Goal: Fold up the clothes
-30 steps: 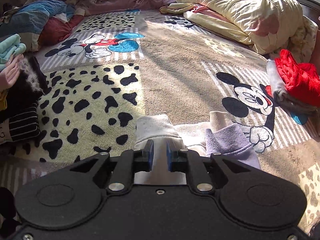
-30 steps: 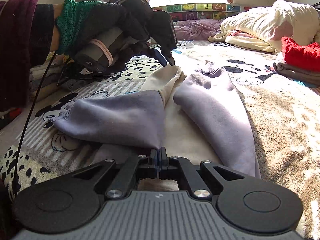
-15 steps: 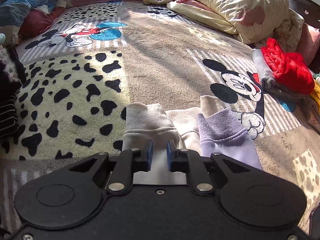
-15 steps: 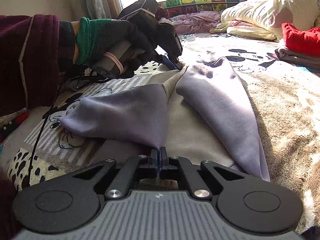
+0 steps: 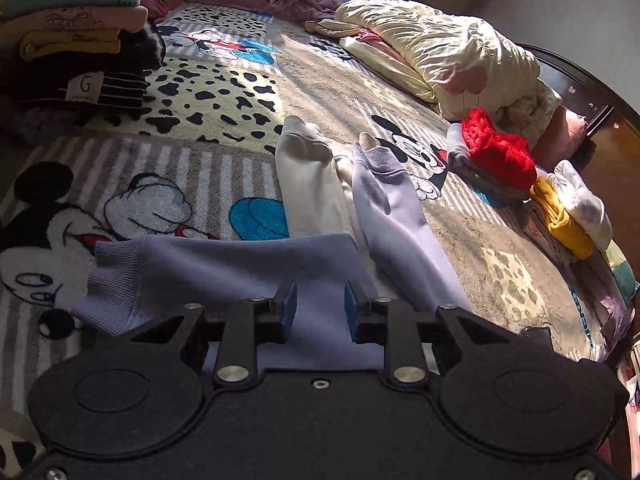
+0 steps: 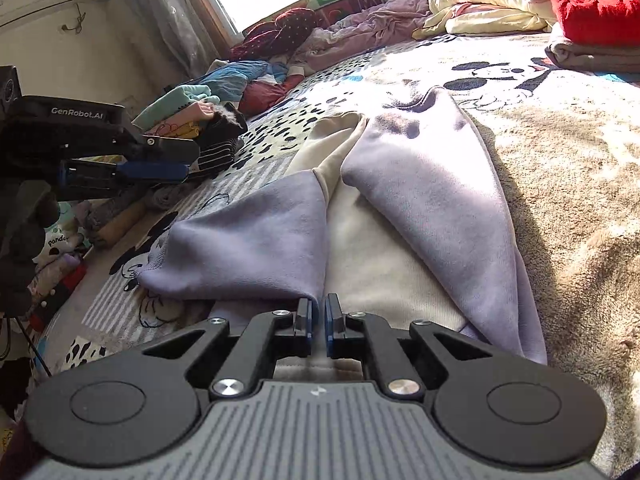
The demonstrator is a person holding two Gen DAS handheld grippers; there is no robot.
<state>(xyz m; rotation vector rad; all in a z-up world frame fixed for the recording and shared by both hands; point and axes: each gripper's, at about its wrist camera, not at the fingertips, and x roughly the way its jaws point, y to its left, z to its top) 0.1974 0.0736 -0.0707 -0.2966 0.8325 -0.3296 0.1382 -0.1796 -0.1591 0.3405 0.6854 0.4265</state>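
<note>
A cream and lilac sweatshirt [image 5: 320, 200] lies flat on the Mickey Mouse blanket [image 5: 200, 168], both lilac sleeves folded over the cream body. My left gripper [image 5: 318, 308] is open, hovering over the near lilac sleeve [image 5: 224, 268] without gripping it. In the right wrist view the sweatshirt [image 6: 384, 248] stretches away from me. My right gripper [image 6: 318, 322] has its jaws slightly apart over the near hem, no cloth pinched between them. The left gripper [image 6: 160, 160] shows at the left of that view, lifted off the garment.
A stack of folded clothes [image 5: 76, 40] stands at the far left. A red knit on grey folded clothes [image 5: 492, 156] and yellow and white items [image 5: 568, 216] sit at the right. A cream duvet [image 5: 432, 52] lies at the back.
My left gripper let go of the cream cuff, opened wider and pulled back toward me and to the left. My right gripper opened slightly from shut on the hem.
</note>
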